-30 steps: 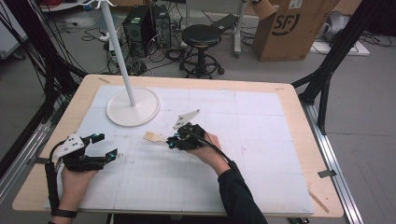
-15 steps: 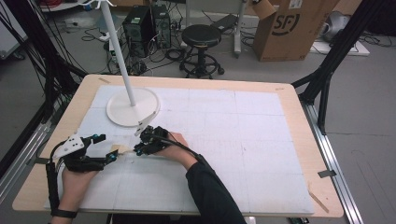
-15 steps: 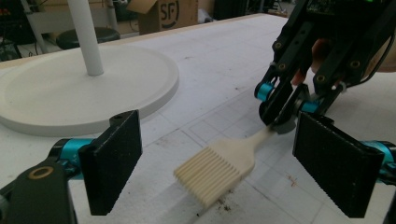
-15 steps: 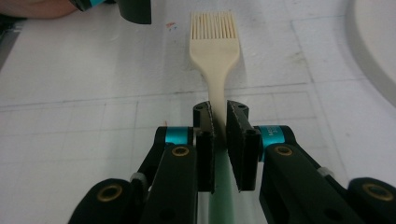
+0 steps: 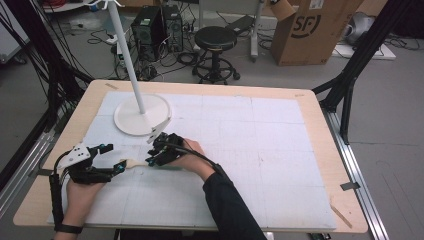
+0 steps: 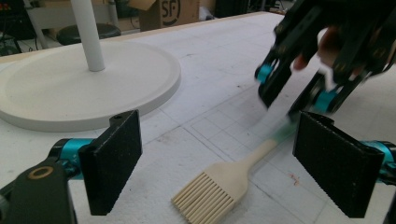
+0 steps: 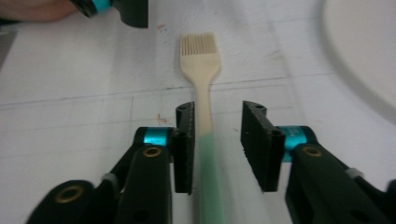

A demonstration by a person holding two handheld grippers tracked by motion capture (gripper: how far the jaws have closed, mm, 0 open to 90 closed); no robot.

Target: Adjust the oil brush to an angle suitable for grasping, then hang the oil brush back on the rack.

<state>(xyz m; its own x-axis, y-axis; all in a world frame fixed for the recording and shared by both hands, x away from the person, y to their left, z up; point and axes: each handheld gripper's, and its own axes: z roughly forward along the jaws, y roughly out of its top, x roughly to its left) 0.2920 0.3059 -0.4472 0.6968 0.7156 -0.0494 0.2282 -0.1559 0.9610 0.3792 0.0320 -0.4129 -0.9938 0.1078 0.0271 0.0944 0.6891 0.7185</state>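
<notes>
Brush (image 7: pixel 204 84) flat on white bench mat (image 5: pixel 260 150), cream bristles toward left gripper (image 6: pixel 219 154), green handle end between jaws of right gripper (image 7: pixel 217 144). Right jaws just opened, parted with handle beside one pad and clear of the other, not clamped; left jaws wide open, holding nothing, bristles lying on mat between them and just ahead. Round white stand base (image 5: pixel 142 114) near, beyond both grippers, pole rising from its middle.
</notes>
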